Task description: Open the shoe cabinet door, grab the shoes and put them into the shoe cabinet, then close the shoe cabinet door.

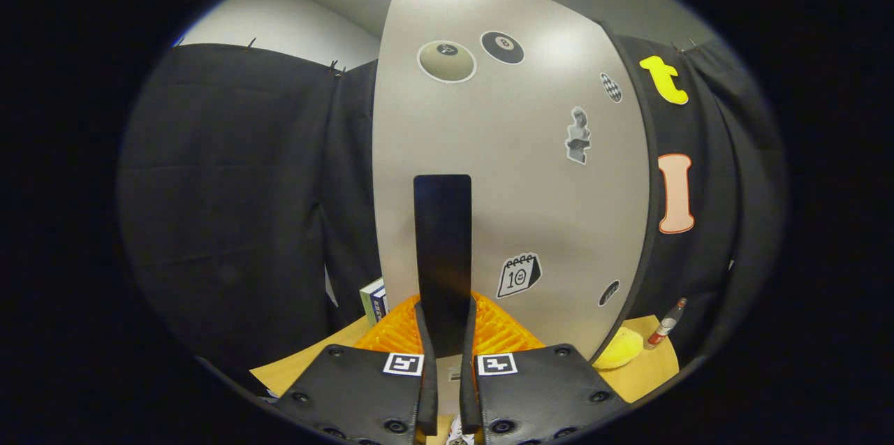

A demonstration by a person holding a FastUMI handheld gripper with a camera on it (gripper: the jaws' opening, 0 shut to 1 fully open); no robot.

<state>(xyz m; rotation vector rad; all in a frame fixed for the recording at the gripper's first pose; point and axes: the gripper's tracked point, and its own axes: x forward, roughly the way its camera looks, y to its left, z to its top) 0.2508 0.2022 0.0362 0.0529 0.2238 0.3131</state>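
We see gripper (445,312) clenched on black handle (443,249) of grey cabinet door (517,172), both fingers (424,340) pressing handle's sides. Orange mat (499,333) lies on table (649,368) below door. Yellow object (618,351), bottle (667,325) near table's right edge; books (374,302) toward left.

8-ball sticker (502,47), calendar sticker (519,275) reads 10

Gripper (447,333) level and pointing straight at the cabinet door (517,172), both fingers (424,361) drawn in close, pinching the door's black handle (443,249) between them.
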